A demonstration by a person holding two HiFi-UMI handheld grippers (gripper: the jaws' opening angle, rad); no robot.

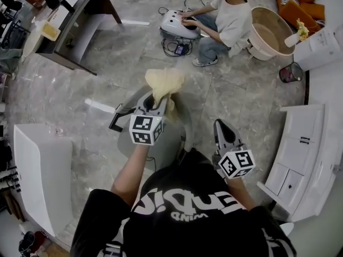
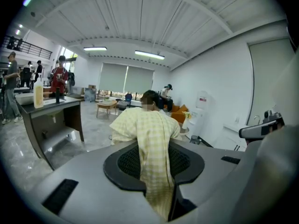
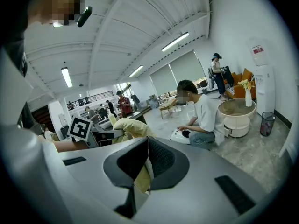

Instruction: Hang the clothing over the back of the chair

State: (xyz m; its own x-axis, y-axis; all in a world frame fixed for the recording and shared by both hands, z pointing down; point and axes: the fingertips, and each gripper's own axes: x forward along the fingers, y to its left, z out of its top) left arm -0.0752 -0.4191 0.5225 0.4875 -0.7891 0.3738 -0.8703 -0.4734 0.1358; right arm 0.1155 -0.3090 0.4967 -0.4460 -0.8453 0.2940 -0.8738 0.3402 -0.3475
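Observation:
In the head view my left gripper (image 1: 158, 101) is shut on the pale yellow checked clothing (image 1: 165, 81), which bunches up past the jaws. It hangs over the grey chair (image 1: 170, 142), whose black armrest (image 1: 114, 122) sticks out to the left. The left gripper view shows the clothing (image 2: 150, 139) pinched between the pads and draped forward. My right gripper (image 1: 220, 124) stays apart to the right, jaws together and nothing hanging from it. In the right gripper view, only a yellow sliver shows in the slit of my right gripper (image 3: 145, 146); the left gripper's marker cube (image 3: 79, 128) and the clothing (image 3: 131, 127) lie ahead.
A person (image 1: 228, 21) sits on the marble floor beyond the chair, with a white device (image 1: 180, 23) and cables. A beige round tub (image 1: 270, 32) and a bin (image 1: 291, 73) stand at the back right. White cabinets (image 1: 300, 154) line the right, a white unit (image 1: 40, 170) the left, a dark desk (image 1: 72, 23) the far left.

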